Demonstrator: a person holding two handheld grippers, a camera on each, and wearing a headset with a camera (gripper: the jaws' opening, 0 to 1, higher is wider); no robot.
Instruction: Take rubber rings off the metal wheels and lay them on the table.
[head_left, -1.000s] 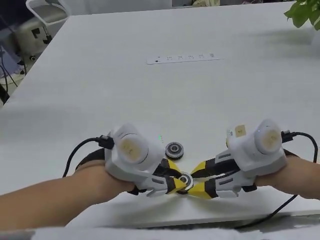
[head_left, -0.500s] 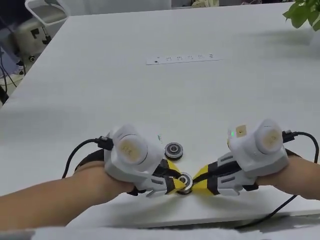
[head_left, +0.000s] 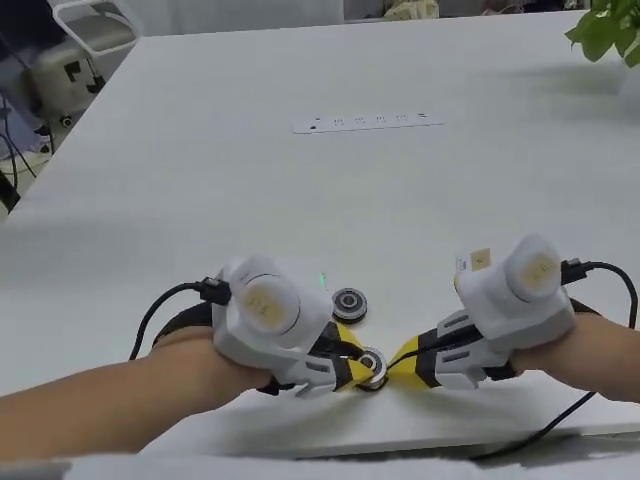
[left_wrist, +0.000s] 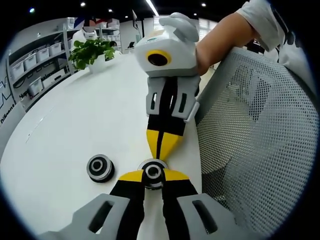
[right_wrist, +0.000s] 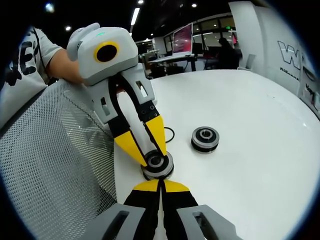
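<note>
Wheel (right_wrist: 157, 163) sat at the table's (head_left: 300, 200) near edge, clamped between the left gripper (left_wrist: 152, 176) jaws. Right gripper (right_wrist: 161, 185), open a second ago, had closed tight at its rim. Ring pinched or not, couldn't tell; peel probably next. Second wheel (head_left: 349, 301) lay just beyond, ring apparently on.

A large letter W stands on the white wall (right_wrist: 292, 52) in the right gripper view. Lettering on the person's shirt (right_wrist: 17, 65) is unreadable.
</note>
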